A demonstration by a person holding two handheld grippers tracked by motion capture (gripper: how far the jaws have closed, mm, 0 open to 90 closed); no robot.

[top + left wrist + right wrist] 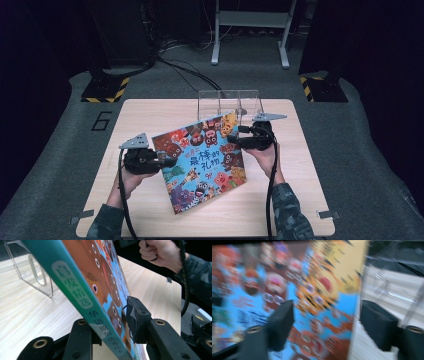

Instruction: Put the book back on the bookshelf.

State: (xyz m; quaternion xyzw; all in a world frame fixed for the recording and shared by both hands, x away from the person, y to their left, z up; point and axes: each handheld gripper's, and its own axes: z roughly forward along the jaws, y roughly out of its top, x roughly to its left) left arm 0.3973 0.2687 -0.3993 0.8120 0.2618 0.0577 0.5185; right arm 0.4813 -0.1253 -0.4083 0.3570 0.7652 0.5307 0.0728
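From the high view I have the book tilted up over the middle of the worktop, its lower corner near the front edge and its top corner reaching toward the clear stand at the back edge; my left gripper meets the book's left edge and my right gripper its upper right edge, so the book hangs between both hands. The step I judge to be in hand is carrying it into a slot of the stand; to do that well I should bring it upright first and line its spine with the slots before moving back.

In the left gripper view the spine runs between my fingers; they are narrowed onto the book, the right pad pressed flat on the cover, the other behind the back cover, so this side holds it; I would keep that clamp firm and let this hand do the steering.

The right gripper view is blurred; the fingers stand well apart, one in front of the cover and the other past the book's edge toward the stand, and I see no pad pressing; I take this gripper as open and only steadying. I should close it on the edge, or clear it away, before the stand's walls crowd it.
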